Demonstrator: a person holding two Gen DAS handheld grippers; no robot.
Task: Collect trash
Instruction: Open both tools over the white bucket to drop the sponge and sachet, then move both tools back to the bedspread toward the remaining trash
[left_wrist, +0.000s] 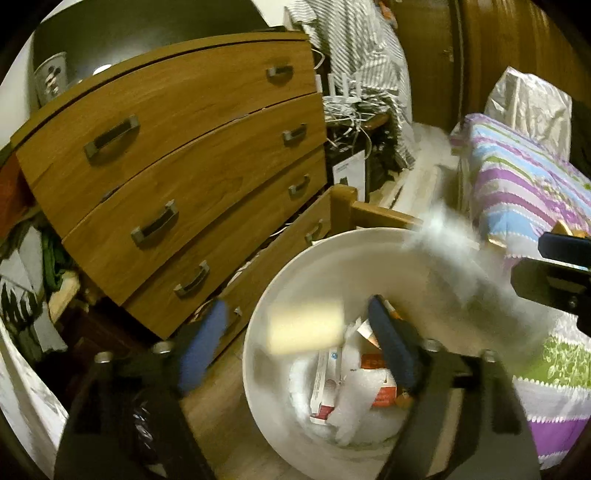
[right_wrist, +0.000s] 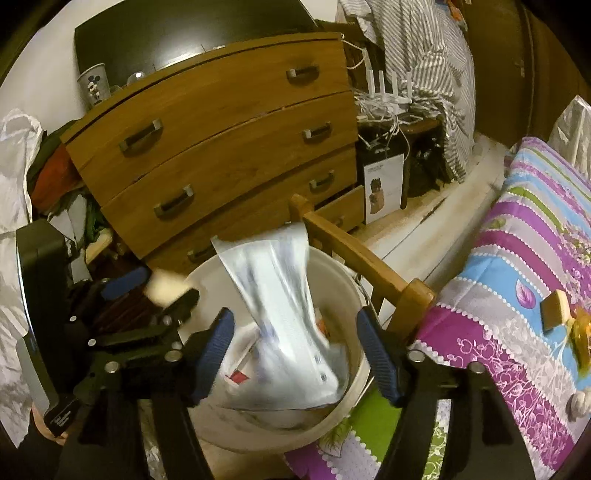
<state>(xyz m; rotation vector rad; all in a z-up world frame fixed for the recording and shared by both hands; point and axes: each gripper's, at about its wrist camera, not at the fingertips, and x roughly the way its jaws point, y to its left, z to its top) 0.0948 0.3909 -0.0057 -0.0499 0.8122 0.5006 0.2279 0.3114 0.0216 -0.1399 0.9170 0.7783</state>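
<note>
Both tongs tilt downward with jaws apart: left tongs and right tongs grip nothing.

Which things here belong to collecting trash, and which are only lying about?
For the job:
- white bucket
- plastic wrapper dropping into it
- pale block falling into it
- left gripper, open
- right gripper, open

Just lying about:
- chest of drawers
- patterned bedspread
- striped cloth
- cables

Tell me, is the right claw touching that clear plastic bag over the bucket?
Apart. The right wrist view shows the plastic bag dropping into the bucket, with open space between it and both fingers of the right claw.
</note>
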